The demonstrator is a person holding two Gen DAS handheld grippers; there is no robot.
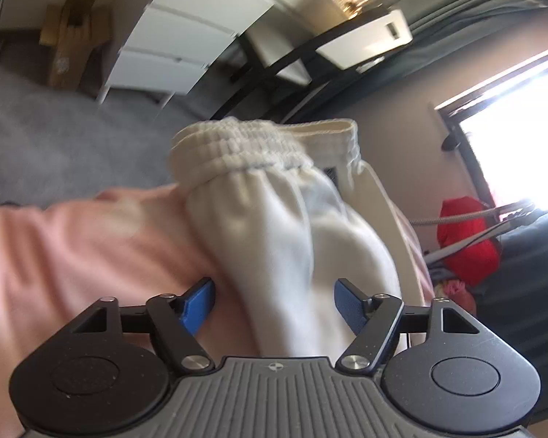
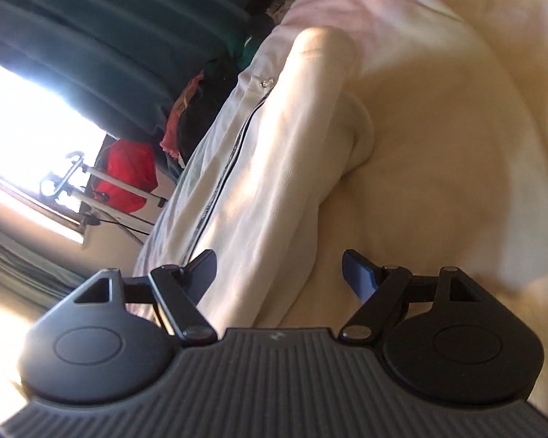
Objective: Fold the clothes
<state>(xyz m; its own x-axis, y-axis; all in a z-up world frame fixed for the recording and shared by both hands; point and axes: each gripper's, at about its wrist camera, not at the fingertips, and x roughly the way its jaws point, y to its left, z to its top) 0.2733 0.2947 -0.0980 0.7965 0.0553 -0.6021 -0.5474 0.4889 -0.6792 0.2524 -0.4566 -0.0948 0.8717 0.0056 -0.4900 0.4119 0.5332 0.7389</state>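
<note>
A cream-white garment (image 1: 274, 226) with a ribbed elastic waistband (image 1: 244, 146) lies bunched on a pink sheet (image 1: 62, 241). My left gripper (image 1: 274, 301) is open, its blue fingertips (image 1: 201, 304) on either side of the cloth without pinching it. In the right wrist view the same cream garment (image 2: 274, 168) stretches away in a long fold across a cream cover (image 2: 438, 153). My right gripper (image 2: 279, 273) is open, with the fold lying between its blue fingertips (image 2: 358, 273).
A white drawer unit (image 1: 186, 40) and a cardboard box (image 1: 73, 36) stand on grey carpet. A red bag (image 1: 467, 237) hangs by a bright window (image 1: 522, 131); it also shows in the right wrist view (image 2: 131, 175). Dark green curtains (image 2: 109, 36) hang behind.
</note>
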